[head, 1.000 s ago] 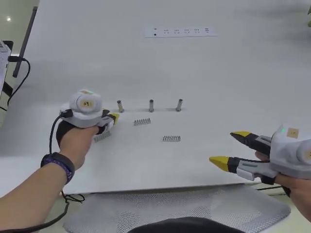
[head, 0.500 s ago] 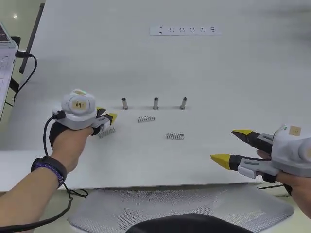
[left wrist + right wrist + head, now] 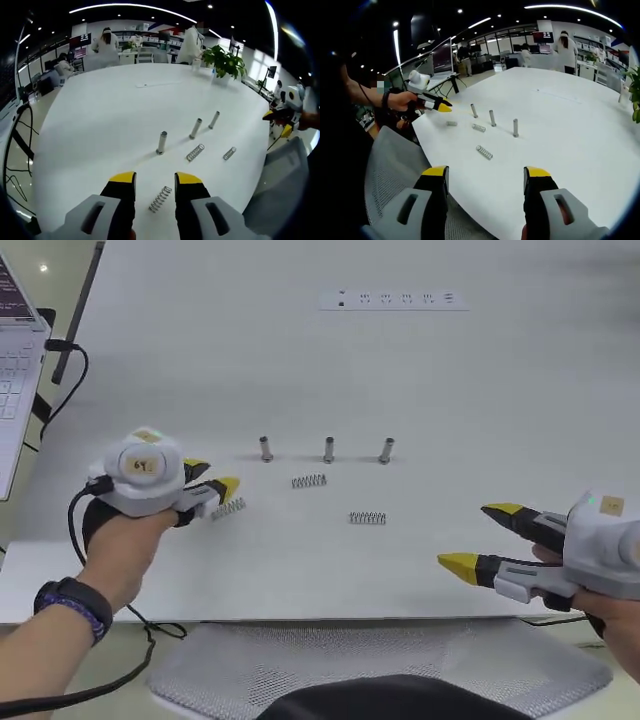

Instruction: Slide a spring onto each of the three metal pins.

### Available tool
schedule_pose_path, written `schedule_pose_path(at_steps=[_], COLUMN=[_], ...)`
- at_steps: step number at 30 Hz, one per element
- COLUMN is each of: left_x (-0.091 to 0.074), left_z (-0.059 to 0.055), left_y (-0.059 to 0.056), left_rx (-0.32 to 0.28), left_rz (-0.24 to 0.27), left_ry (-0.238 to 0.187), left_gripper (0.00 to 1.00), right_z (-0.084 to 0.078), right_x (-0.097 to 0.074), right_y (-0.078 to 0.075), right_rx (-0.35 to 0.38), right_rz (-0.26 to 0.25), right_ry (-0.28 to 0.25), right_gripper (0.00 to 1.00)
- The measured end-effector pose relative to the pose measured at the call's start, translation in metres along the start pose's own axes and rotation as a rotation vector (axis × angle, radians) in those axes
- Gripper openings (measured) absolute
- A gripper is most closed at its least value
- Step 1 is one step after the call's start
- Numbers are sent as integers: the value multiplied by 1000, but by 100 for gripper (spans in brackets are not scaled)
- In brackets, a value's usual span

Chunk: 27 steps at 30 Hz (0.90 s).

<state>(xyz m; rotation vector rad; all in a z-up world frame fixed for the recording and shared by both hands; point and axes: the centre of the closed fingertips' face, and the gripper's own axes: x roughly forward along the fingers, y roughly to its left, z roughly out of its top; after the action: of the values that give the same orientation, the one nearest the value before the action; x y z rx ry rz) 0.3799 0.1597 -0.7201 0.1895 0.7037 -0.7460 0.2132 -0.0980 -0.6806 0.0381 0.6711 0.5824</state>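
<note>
I see a worktop (image 3: 480, 390) that looks smooth and matt white. Near its middle the three pins (image 3: 329, 449) are bare grey metal with a dull sheen, and the springs (image 3: 309, 481) are coiled grey wire. The left gripper (image 3: 213, 477) and right gripper (image 3: 478, 536) have smooth white and grey plastic shells with yellow tips. At the near edge, the chair (image 3: 400, 665) is grey mesh.

The left gripper (image 3: 212, 475) drew back to the left and a little nearer the person, away from the leftmost pin (image 3: 266, 448). The leftmost spring (image 3: 229, 507), which the gripper had partly hidden, came to lie fully uncovered just near of the yellow tips. Both tips now showed, set apart.
</note>
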Motion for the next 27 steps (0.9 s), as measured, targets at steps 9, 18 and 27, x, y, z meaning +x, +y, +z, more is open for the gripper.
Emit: schedule_pose_path(at_steps=[9, 18, 27], left_x=[-17, -34, -42], left_z=[2, 5, 2], left_y=[-3, 0, -3], left_rx=[2, 11, 10], left_rz=[-8, -6, -7], left_ry=[-36, -62, -68], left_gripper=[29, 35, 40], right_z=[0, 1, 3], right_x=[3, 5, 8], right_y=[0, -1, -2], right_rx=[-4, -5, -11], right_rz=[8, 11, 16], right_ry=[3, 2, 1], right_gripper=[59, 59, 59])
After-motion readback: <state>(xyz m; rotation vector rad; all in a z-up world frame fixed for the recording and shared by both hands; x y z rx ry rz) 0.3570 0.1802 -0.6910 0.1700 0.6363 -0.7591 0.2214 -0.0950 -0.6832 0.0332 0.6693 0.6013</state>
